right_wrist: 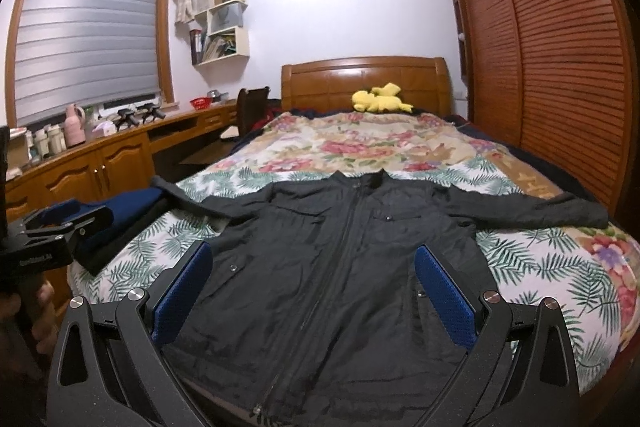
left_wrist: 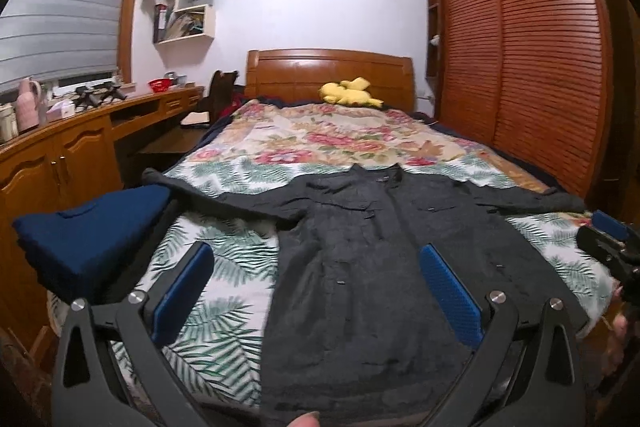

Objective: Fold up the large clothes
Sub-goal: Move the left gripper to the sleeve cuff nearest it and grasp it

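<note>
Left gripper [left_wrist: 316,291]: fingers spread wide, blue pads [left_wrist: 182,293] at lower left and lower right of its frame, nothing between them; it hangs above the lower half of the jacket [left_wrist: 372,267], its left pad over the leaf-print sheet [left_wrist: 216,267], its right pad over dark fabric. Right gripper [right_wrist: 314,287]: likewise wide apart and holding nothing, both pads [right_wrist: 444,295] over the jacket body, the zip [right_wrist: 336,267] running up between them. Each gripper shows at the edge of the other's view: the right one at far right of the left view, the left one at far left of the right view, with the holder's fingers below it. Jacket: dark grey, laid flat and front up across the foot of the bed [right_wrist: 532,187], zipped, collar toward the headboard [right_wrist: 364,83], sleeves spread out to either side, occupying the centre and bottom of both frames. Folded blue garment [left_wrist: 88,239]: mid-left of the left view, at the bed's left edge, just beside the jacket's left-hand sleeve; whether they touch cannot be told. Floral quilt [right_wrist: 360,143]: beyond the collar, centre of frame. Yellow plush toy [right_wrist: 380,99]: against the headboard, upper centre. Desk [right_wrist: 120,147]: along the left, bearing small items. Window blind [right_wrist: 84,35]: upper left. Wall shelf [right_wrist: 220,27]: to the blind's right. Louvred wardrobe doors [right_wrist: 560,67]: right side of frame.
</note>
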Available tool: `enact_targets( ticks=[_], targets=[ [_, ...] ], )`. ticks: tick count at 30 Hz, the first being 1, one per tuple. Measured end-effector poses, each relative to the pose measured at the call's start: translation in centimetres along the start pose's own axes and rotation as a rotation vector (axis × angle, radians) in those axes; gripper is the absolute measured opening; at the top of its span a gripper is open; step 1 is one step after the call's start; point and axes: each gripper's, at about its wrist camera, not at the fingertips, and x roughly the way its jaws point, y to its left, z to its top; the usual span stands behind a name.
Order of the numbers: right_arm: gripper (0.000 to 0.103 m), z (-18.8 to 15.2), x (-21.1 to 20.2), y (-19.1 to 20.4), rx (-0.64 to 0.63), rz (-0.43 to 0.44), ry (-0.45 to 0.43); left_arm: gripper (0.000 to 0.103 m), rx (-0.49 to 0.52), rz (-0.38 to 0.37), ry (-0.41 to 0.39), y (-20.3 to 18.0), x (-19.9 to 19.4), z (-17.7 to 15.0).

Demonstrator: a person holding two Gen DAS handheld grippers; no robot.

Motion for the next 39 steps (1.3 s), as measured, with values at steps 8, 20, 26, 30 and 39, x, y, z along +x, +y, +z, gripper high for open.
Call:
enact_targets(
  ticks=[8, 20, 26, 30, 39],
  targets=[
    [0.103, -0.5, 4.1, -0.3, 0.006, -0.015, 0.050, 0.103, 0.013, 0.078, 0.067, 2.9, 3.8, -1.3],
    [0.103, -1.5, 11.9, 1.8, -0.025, 0.027, 0.101, 0.103, -0.034, 0.067, 0.148, 7.6, 7.9, -3.8],
    [0.103, -1.3, 16.1, 3.4, -0.055, 0.059, 0.128, 0.103, -0.033, 0.070, 0.161, 9.5, 9.6, -3.5],
    [0.103, -1.1, 18.6, 4.4, -0.089, 0.076, 0.137, 0.103, -0.030, 0.073, 0.146, 10.4, 10.4, -2.9],
    [0.103, -0.9, 23.9, 4.9, -0.169, 0.080, 0.154, 0.103, 0.011, 0.053, 0.150, 11.8, 14.7, 0.1]
  ],
)
